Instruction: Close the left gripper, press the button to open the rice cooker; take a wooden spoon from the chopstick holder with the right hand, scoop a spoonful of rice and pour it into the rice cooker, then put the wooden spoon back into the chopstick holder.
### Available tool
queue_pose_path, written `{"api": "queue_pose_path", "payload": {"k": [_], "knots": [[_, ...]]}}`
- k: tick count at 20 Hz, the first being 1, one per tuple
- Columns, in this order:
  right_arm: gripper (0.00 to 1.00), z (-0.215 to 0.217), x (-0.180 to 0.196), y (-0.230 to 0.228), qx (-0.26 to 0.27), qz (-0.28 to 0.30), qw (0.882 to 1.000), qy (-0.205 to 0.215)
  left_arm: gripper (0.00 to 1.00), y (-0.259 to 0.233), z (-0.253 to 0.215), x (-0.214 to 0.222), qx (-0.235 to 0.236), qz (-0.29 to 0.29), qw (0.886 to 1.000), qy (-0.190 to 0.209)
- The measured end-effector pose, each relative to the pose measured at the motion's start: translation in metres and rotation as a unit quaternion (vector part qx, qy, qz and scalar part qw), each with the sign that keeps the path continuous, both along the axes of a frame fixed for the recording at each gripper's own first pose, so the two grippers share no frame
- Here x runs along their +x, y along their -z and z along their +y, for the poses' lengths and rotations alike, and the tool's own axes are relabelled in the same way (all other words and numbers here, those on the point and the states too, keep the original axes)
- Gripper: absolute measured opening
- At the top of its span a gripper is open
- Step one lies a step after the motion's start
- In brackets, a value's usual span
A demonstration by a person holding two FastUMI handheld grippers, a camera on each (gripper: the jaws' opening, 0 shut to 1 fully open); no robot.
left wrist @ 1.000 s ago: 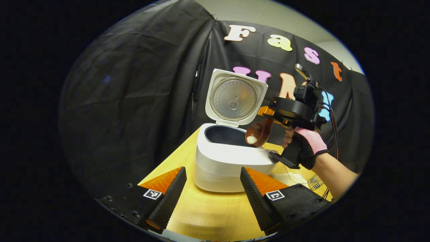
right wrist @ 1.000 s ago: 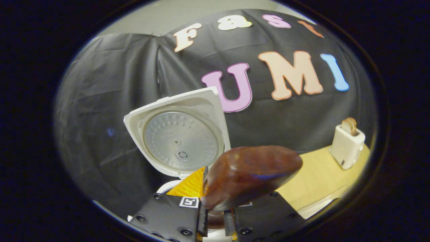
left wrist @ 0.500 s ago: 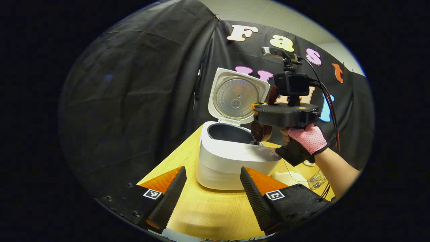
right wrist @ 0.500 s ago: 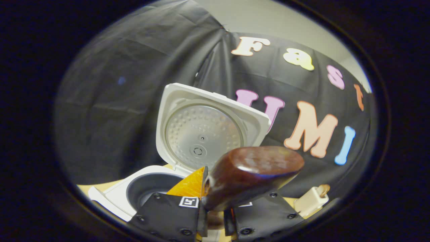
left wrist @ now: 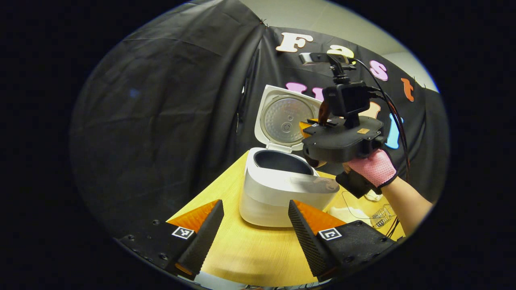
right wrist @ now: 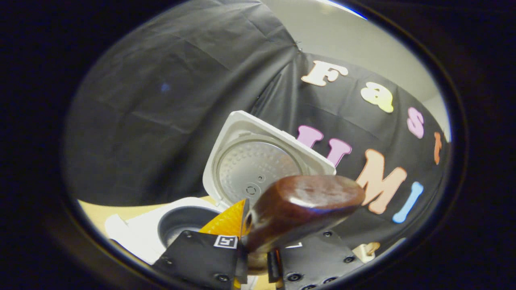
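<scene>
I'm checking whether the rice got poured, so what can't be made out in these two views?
- Spoon bowl, left gripper view: mostly hidden under the right gripper; rice inside cannot be told.
- Inner pot of the rice cooker, right gripper view: its floor is dark and partly covered by that gripper's body.
- Chopstick holder, right gripper view: cut off at the edge.
- Wire item on the table, left gripper view: too small.

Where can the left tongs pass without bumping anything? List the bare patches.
Free: the wooden table between the left tongs and the rice cooker, and left of it. Crowded: right of the cooker, by the right tongs, gloved hand and wire rack.
</scene>
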State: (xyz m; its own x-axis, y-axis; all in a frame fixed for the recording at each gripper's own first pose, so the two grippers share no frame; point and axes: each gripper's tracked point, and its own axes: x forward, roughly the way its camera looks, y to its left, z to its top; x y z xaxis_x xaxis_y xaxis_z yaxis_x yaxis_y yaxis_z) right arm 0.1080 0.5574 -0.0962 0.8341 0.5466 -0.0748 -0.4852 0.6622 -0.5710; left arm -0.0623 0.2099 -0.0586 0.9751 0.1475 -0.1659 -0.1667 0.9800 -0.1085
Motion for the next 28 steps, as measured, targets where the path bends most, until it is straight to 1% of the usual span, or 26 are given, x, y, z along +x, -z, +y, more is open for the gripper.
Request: {"api": "queue_pose_path", "payload": {"k": [2,3,4,6,7,8,12,13,15,16,21,24,26,28], "knots": [[0.22,-0.006,0.005,-0.006,0.045,0.047,0.998,0.002,0.95,-0.001,-0.003,-0.003,-0.003,-0.002,1.000,0.006],[0.22,-0.008,0.005,-0.007,0.069,0.074,0.995,0.001,0.95,-0.003,-0.010,-0.004,-0.005,-0.004,1.000,0.010],[0.22,-0.008,0.003,-0.006,0.100,0.107,0.989,-0.005,0.95,-0.004,-0.011,-0.004,-0.006,-0.006,1.000,0.012],[0.23,-0.015,0.005,-0.006,0.170,0.185,0.968,-0.008,0.96,-0.006,-0.012,-0.003,-0.005,-0.010,1.000,0.019],[0.23,-0.022,0.003,-0.008,0.207,0.220,0.953,-0.006,0.95,-0.008,-0.013,-0.004,-0.001,-0.011,1.000,0.022],[0.22,-0.028,0.004,-0.012,0.232,0.241,0.942,-0.005,0.95,-0.008,-0.015,-0.003,0.003,-0.012,1.000,0.025],[0.22,-0.062,0.007,-0.039,0.324,0.286,0.902,-0.009,0.95,-0.015,-0.025,-0.001,0.005,-0.011,0.999,0.045],[0.22,-0.076,0.009,-0.047,0.344,0.294,0.892,-0.008,0.95,-0.016,-0.032,0.002,0.005,-0.012,0.999,0.051],[0.22,-0.110,0.011,-0.063,0.377,0.300,0.876,0.002,0.95,-0.026,-0.059,0.022,0.007,-0.012,0.998,0.061],[0.22,-0.130,0.013,-0.072,0.391,0.296,0.871,0.010,0.95,-0.029,-0.066,0.030,0.010,-0.011,0.998,0.066],[0.22,-0.247,0.034,-0.112,0.438,0.256,0.859,0.065,0.95,-0.032,-0.095,0.046,0.017,-0.013,0.995,0.093],[0.21,-0.327,0.042,-0.124,0.447,0.221,0.859,0.113,0.95,-0.031,-0.116,0.054,0.022,-0.012,0.993,0.111],[0.22,-0.378,0.046,-0.130,0.454,0.203,0.856,0.143,0.95,-0.030,-0.128,0.060,0.026,-0.009,0.992,0.120],[0.21,-0.424,0.047,-0.128,0.453,0.186,0.855,0.172,0.95,-0.031,-0.140,0.064,0.027,-0.009,0.991,0.128]]}}
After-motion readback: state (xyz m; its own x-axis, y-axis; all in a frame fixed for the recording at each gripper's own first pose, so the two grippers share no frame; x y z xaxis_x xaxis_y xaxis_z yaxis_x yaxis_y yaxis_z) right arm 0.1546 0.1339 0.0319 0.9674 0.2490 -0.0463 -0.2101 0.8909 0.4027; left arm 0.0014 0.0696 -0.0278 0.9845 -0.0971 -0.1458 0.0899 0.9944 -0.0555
